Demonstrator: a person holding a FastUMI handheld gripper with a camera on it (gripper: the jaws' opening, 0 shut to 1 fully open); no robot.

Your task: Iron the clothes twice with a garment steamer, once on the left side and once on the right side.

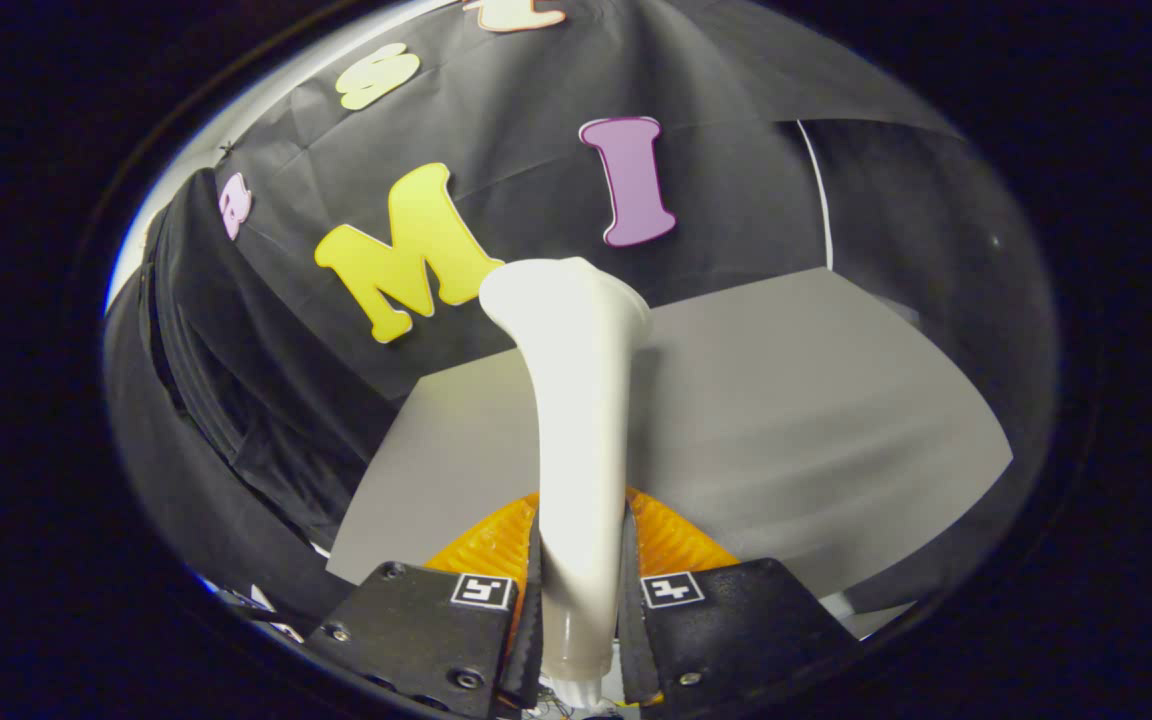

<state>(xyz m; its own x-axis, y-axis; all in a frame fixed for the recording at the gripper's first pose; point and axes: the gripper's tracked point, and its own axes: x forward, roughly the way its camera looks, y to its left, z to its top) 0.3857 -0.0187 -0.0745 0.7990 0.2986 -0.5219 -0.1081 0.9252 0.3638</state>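
Observation:
A white garment steamer (576, 400) stands between my fingers, its handle clamped on both sides and its flared head (566, 295) reaching up ahead of them. My gripper (581, 590) is shut on the steamer's handle. A black garment (206, 400) hangs to the left of the steamer, with folds and a ribbed hem showing. The steamer's head is apart from the garment, to its right.
A grey table (786, 420) lies below and beyond the fingers. The booth's black cloth wall (736, 180) rises behind the table. A white strip (816, 190) runs down the wall at the right.

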